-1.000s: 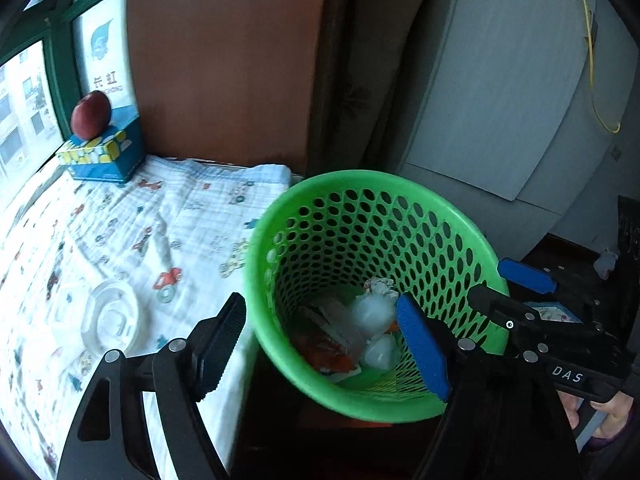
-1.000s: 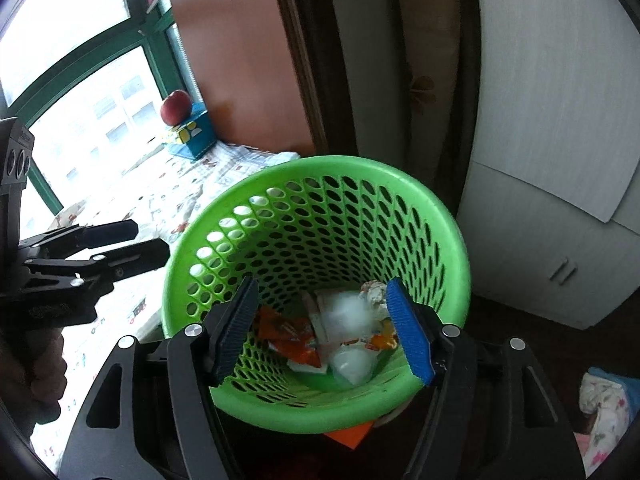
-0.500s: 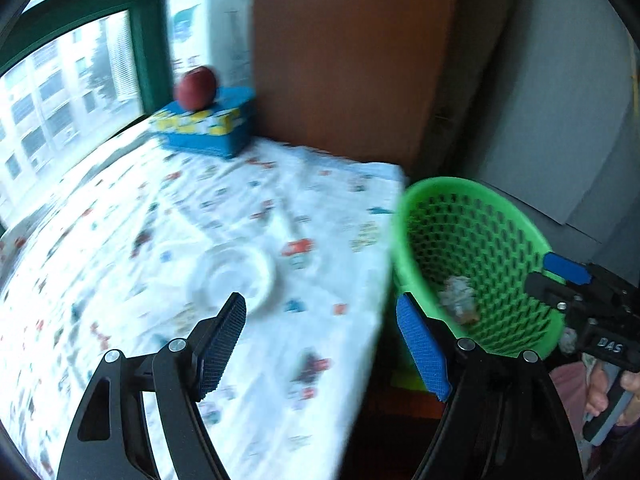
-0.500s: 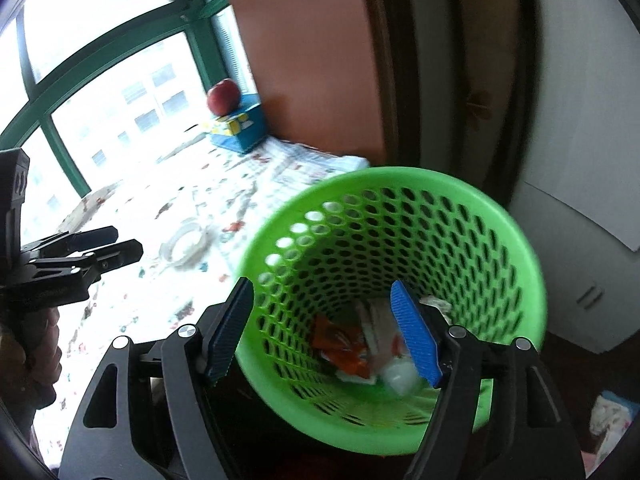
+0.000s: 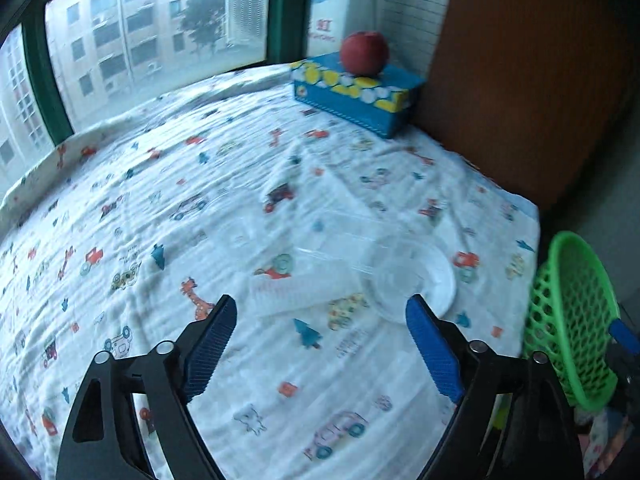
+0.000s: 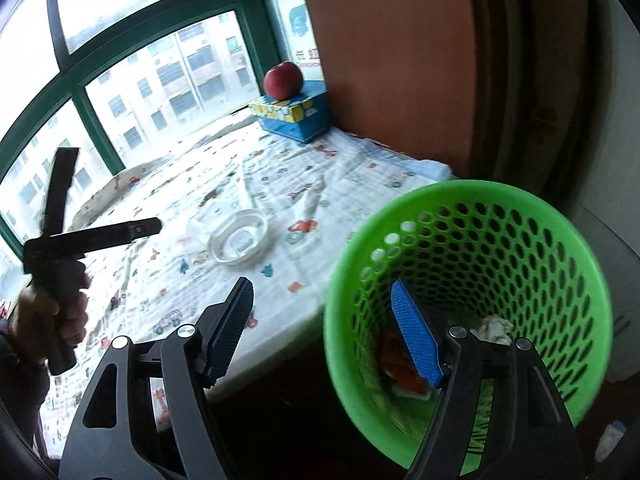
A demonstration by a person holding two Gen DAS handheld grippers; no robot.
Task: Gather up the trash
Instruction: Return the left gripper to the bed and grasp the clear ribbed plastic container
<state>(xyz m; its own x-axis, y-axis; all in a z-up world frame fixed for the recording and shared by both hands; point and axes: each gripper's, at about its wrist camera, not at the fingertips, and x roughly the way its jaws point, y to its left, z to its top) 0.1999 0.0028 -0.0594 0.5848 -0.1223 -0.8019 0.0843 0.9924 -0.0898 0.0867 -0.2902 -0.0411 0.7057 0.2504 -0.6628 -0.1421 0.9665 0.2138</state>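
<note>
The step in hand is judged to be the reach for the next piece of trash. The left gripper (image 5: 320, 332) is held above the patterned cloth (image 5: 160, 200) that covers the surface, jaws spread wide and nothing between them. Just beyond its blue pads a clear plastic lid (image 5: 412, 276) is seen lying flat, with a clear plastic tray (image 5: 304, 284) touching it on the left; both are blurred and hard to make out against the cloth. The right gripper (image 6: 324, 320) is likewise released and empty, and it is held at the near rim of the green basket (image 6: 560, 280), which stands off the right edge of the surface. Wrappers and crumpled paper (image 6: 496, 326) are already seen at the basket's bottom.

The next move is judged to call for the left jaws to be lowered over the rim of the lid, since a thin, flat piece gives little to pinch and could slide on the cloth.

At the far right corner a red apple (image 5: 364, 53) rests on a blue box (image 5: 356, 98). Chinese characters and a blue logo are printed on a white panel (image 6: 306, 46) behind it; they are too small to be read with certainty.
</note>
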